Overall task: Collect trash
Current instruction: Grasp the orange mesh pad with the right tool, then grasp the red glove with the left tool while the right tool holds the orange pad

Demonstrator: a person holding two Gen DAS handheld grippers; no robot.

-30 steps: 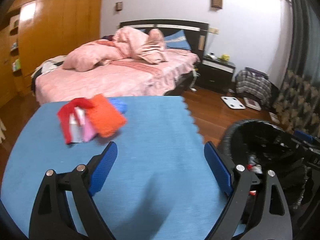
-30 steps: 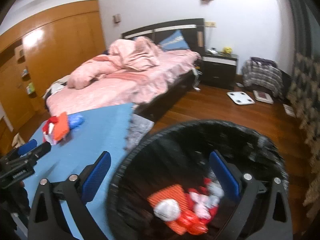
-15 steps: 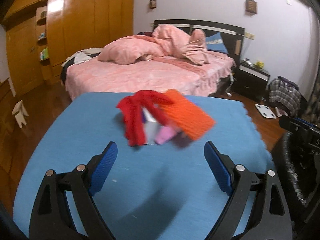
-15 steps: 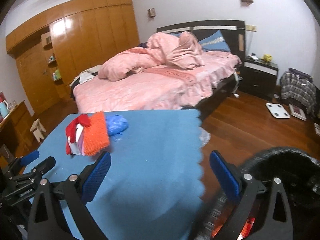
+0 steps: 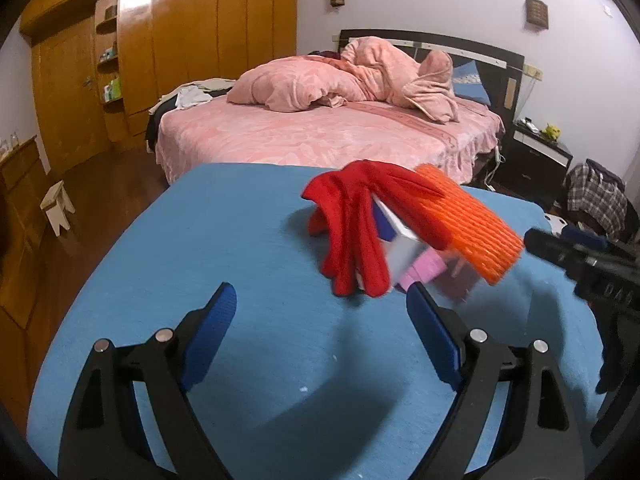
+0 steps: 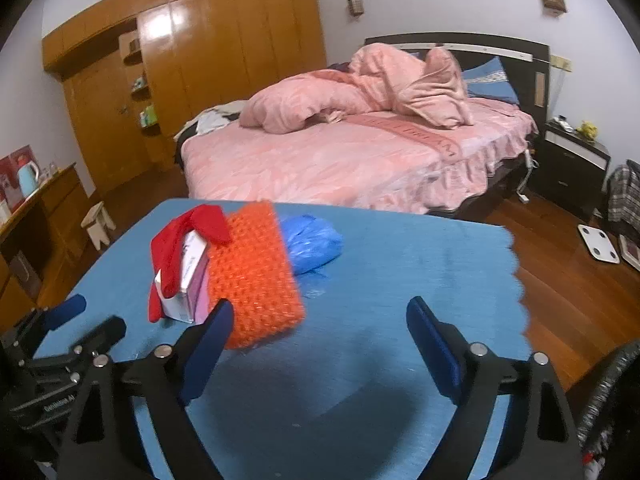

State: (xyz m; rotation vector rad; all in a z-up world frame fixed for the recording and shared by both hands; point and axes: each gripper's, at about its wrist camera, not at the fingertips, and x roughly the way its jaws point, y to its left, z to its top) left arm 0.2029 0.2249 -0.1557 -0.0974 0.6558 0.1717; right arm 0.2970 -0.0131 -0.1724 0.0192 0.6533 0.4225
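A home bedroom: a pink-covered bed, wooden wardrobe and nightstand.

The blue table cover looked like matt, finely napped cloth. The orange piece was coarse, open knit; the red cloth soft and matt. The blue bag was crinkled, glossy plastic. The wardrobe was polished wood.

Blue mat-covered table fills lower frame, scalloped edge at right. On it, left of centre: small box draped by red cloth and orange knitted piece; crumpled blue plastic bag just behind, touching.
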